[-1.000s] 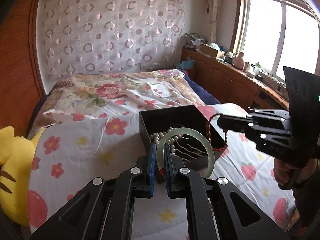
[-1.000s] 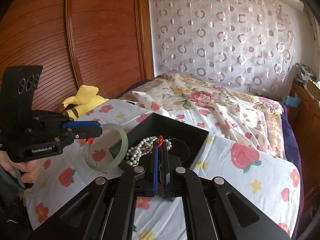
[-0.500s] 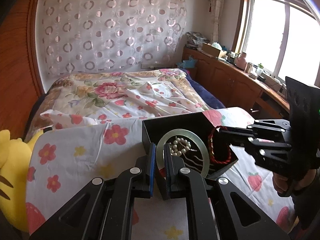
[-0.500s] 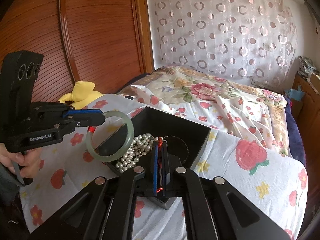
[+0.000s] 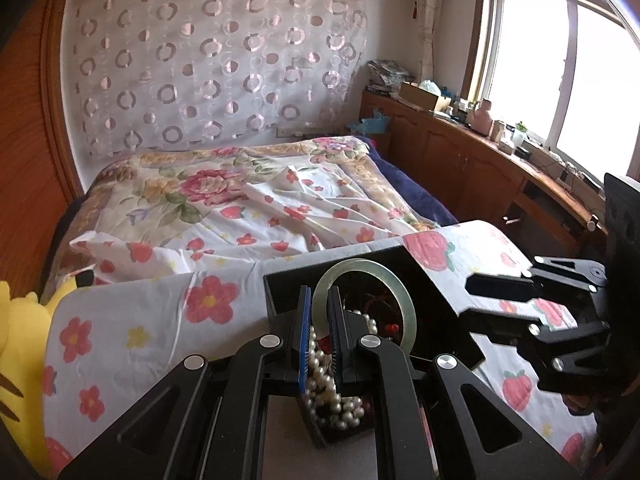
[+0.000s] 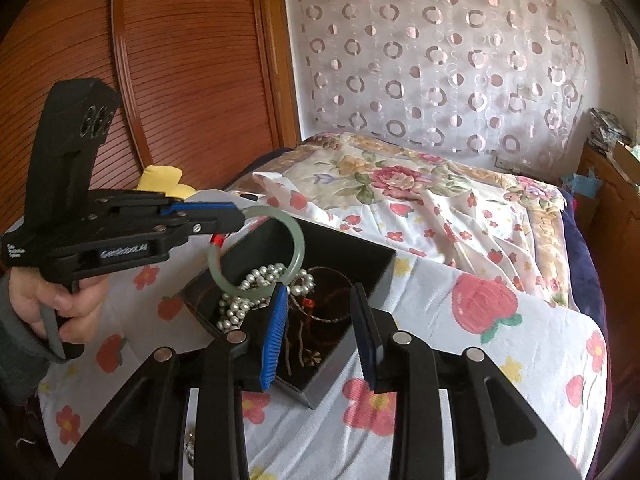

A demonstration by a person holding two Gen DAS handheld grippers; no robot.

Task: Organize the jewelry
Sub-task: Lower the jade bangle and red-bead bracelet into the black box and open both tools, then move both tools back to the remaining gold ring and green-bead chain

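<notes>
A black jewelry box [image 5: 436, 292] sits on the flowered sheet, with a white pearl necklace [image 5: 340, 392] heaped inside. My left gripper [image 5: 318, 320] is shut on a pale green jade bangle [image 5: 406, 312], held upright over the box. The right wrist view shows the same bangle [image 6: 298, 248] hanging from the left gripper [image 6: 236, 218] above the pearls [image 6: 256, 280]. My right gripper [image 6: 320, 320] is opening over the box [image 6: 376, 264]. A red braided bracelet [image 6: 320, 298] lies on the box floor below its pads, touching neither.
A yellow plush toy [image 5: 16, 340] lies at the bed's left edge by the wooden wardrobe [image 6: 180, 80]. A person's hand [image 6: 60, 300] holds the left gripper's handle. A cluttered wooden cabinet [image 5: 480, 152] runs under the window. Rumpled floral bedding [image 6: 420, 200] lies behind the box.
My left gripper has carried the bangle to the right, over the box. The right gripper's jaws have parted, and the red bracelet has left them and lies in the box.
</notes>
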